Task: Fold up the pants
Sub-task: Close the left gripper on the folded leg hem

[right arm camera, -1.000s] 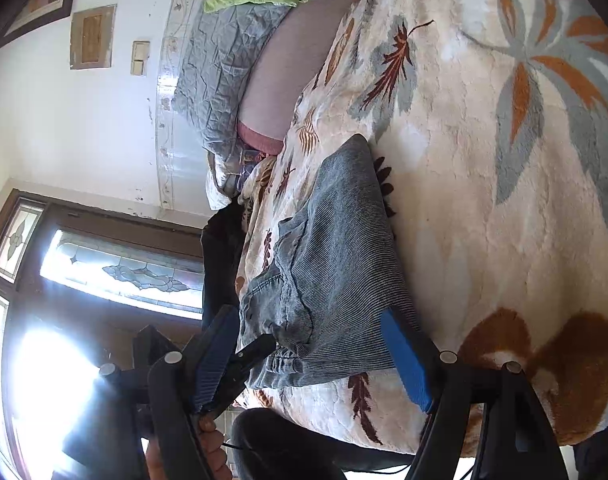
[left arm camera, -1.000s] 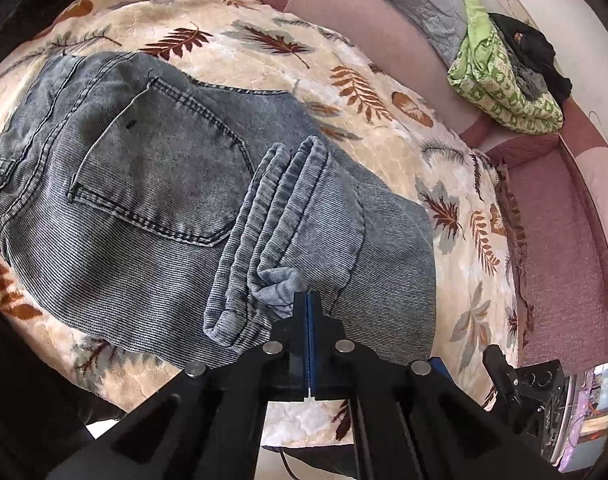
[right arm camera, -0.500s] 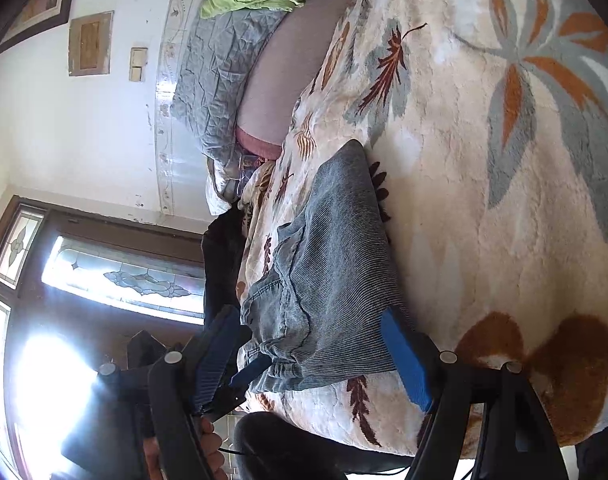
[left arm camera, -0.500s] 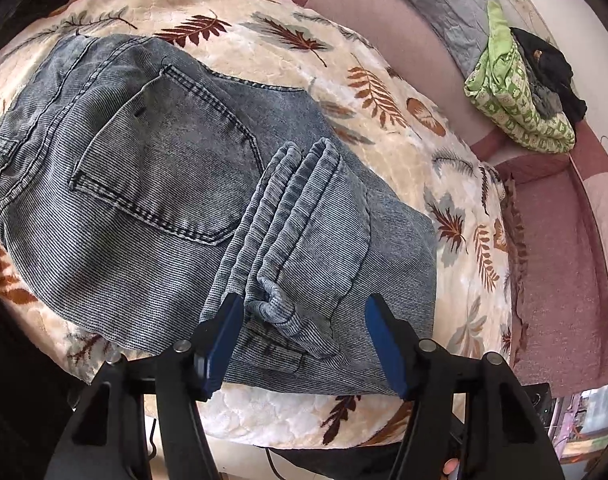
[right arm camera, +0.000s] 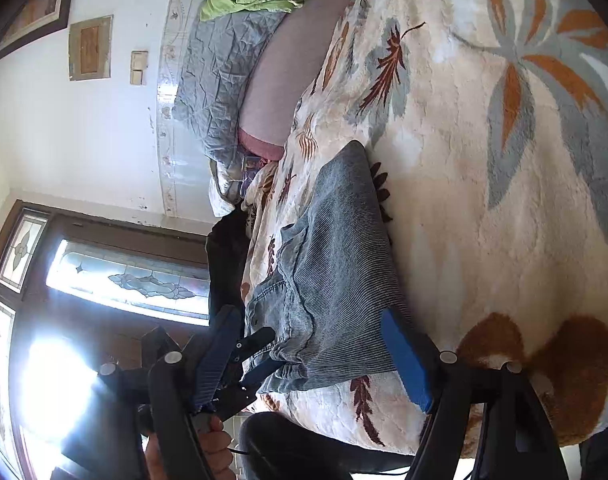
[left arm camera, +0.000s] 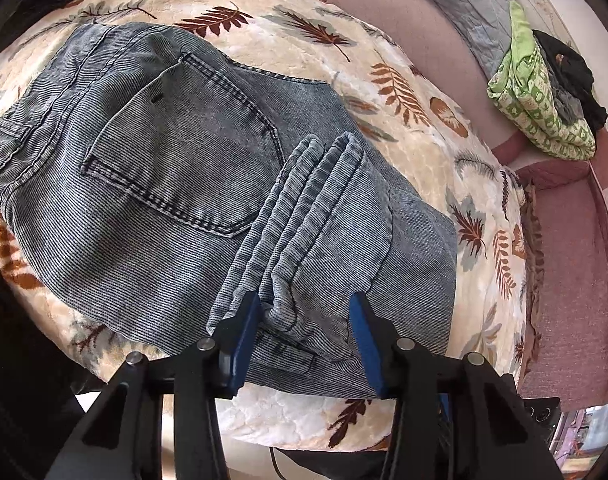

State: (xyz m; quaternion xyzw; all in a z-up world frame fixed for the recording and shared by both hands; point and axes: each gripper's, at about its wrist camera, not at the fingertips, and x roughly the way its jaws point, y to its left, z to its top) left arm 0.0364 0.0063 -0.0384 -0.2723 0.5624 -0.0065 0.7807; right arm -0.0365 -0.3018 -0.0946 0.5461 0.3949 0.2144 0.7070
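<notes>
The pants [left arm camera: 176,168] are blue jeans lying on the leafy blanket [left arm camera: 403,92] on the bed, near the front edge. They are already folded small, with the back pocket [left arm camera: 176,152] facing up and the leg ends [left arm camera: 304,232] laid on top in a bunched pile of folds. The left gripper [left arm camera: 304,332] hangs over the near end of that pile. Its blue pads [left arm camera: 244,336] sit on each side of the bunched cloth, and the jaws have just been closing in after opening wide, but they are about half way apart and do not look like they are squeezing yet. The cloth is between them, not held. I think the step now is to fix the messy leg ends so the fold lies flat. To do this well, the left gripper should pinch all the layers together, not just the top one, and then pull them smooth and straight along the fold. It should go slow, so the tidy part under it does not slide. The right gripper [right arm camera: 307,360] waits wide open at the right edge of the pants, holding nothing. It could press down on the cloth there to keep it from moving. A green pile of clothes [left arm camera: 543,112] lies far off by the pillows.
</notes>
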